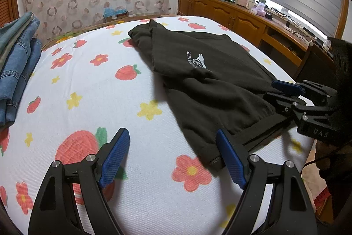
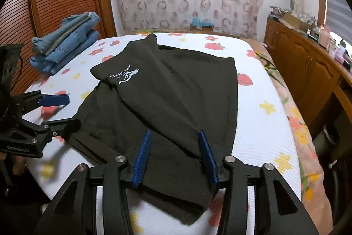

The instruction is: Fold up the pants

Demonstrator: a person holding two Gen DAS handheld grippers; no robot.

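Black pants (image 2: 167, 89) with a white logo are laid folded on a bed sheet (image 1: 92, 89) printed with flowers and strawberries. The left gripper (image 1: 172, 155) is held with fingers spread wide over bare sheet beside the pants' near edge. The right gripper (image 2: 175, 155) is parted over the cloth without pinching it, and folded jeans (image 2: 66, 43) are stacked at the far left.

Had black pants (image 1: 198, 72) lying folded on the flowery bedsheet (image 1: 88, 85), white logo up. Left tool (image 1: 173, 158) hovering wide open at the near hem, nothing between the pads. Right tool (image 1: 283, 91) over the pants' right edge. Stacked jeans (image 1: 17, 63) far left.
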